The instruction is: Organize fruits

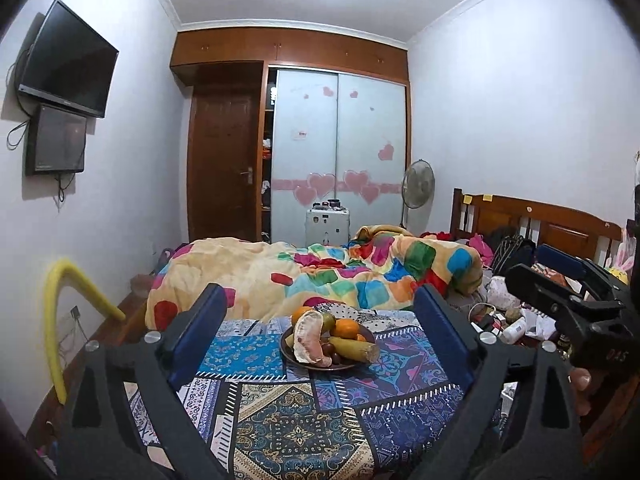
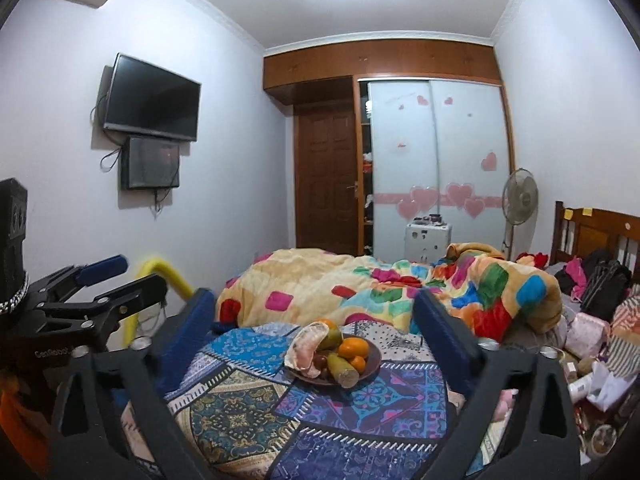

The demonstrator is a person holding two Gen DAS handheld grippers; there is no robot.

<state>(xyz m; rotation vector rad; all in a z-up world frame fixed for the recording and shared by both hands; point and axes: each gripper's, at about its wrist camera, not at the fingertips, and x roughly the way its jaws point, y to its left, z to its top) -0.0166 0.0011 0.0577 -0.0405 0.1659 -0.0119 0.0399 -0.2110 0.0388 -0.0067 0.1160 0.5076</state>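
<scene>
Nearest, the left tongs (image 1: 316, 320) and the right tongs (image 2: 314, 320) are seen spread wide, with nothing between them. Beyond them, on the patterned tabletop (image 1: 280, 420), a dark plate (image 1: 289, 353) is heaped with the fruits: a peeled pomelo wedge (image 1: 306, 340), soft and easily torn; an orange (image 1: 346, 328), firm and round, judged best taken across its middle; and a long yellow-green fruit (image 1: 354, 349), best gripped mid-length. The quilted bed (image 1: 280, 268) lies behind.
</scene>
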